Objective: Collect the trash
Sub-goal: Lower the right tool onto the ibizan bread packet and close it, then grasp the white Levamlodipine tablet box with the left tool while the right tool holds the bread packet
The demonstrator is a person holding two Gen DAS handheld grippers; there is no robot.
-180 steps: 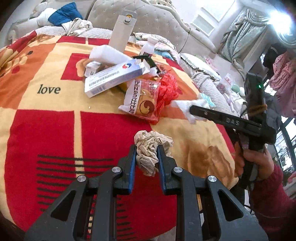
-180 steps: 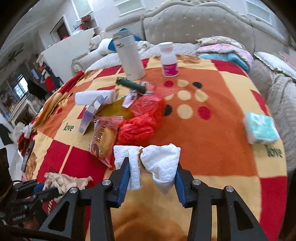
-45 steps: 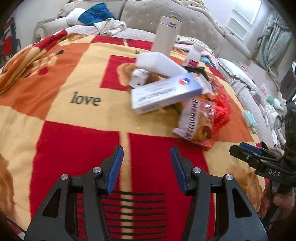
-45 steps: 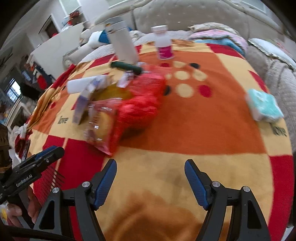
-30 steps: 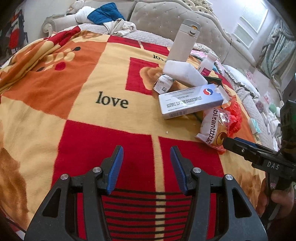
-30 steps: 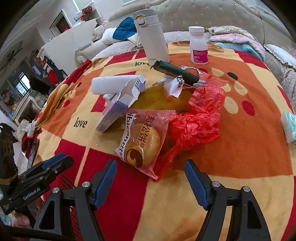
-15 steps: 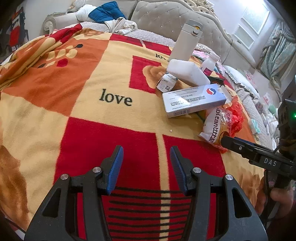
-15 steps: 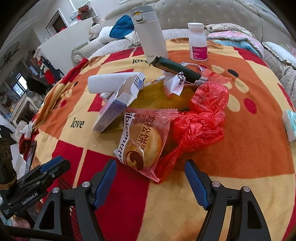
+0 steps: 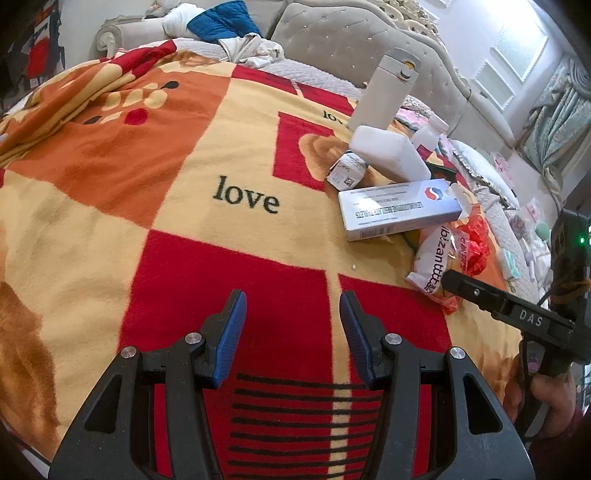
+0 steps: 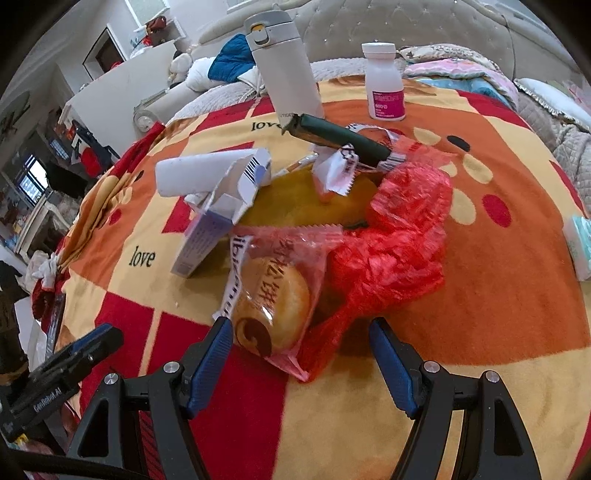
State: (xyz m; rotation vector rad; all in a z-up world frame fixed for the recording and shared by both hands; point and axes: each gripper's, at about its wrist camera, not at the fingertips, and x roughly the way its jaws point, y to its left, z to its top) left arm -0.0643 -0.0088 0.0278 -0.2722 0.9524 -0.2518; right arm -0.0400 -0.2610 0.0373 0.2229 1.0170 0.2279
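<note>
My right gripper (image 10: pixel 301 332) is open and low over the blanket. The near corner of a clear packet with a round bun (image 10: pixel 269 295) and the tail of a crumpled red plastic bag (image 10: pixel 399 243) lie between its fingers, and the pads touch neither. Behind them lie an opened white-and-blue medicine box (image 10: pixel 207 236), a white roll (image 10: pixel 188 173), a torn white wrapper (image 10: pixel 336 170) and a dark green stick pack (image 10: pixel 340 140). My left gripper (image 9: pixel 291 306) is open and empty over a red square, left of the box (image 9: pixel 399 214) and packet (image 9: pixel 436 258).
A white thermos (image 10: pixel 284 66) and a white pill bottle with a pink label (image 10: pixel 384 85) stand behind the pile. A teal tissue pack (image 10: pixel 580 243) lies at the right edge. The bed's tufted headboard (image 9: pixel 351 37) and heaped clothes (image 9: pixel 221 22) are beyond.
Six seconds ago each gripper was shut on a crumpled wad of tissue; now both are open and empty. Over the last second the right gripper edged slightly nearer the bun packet.
</note>
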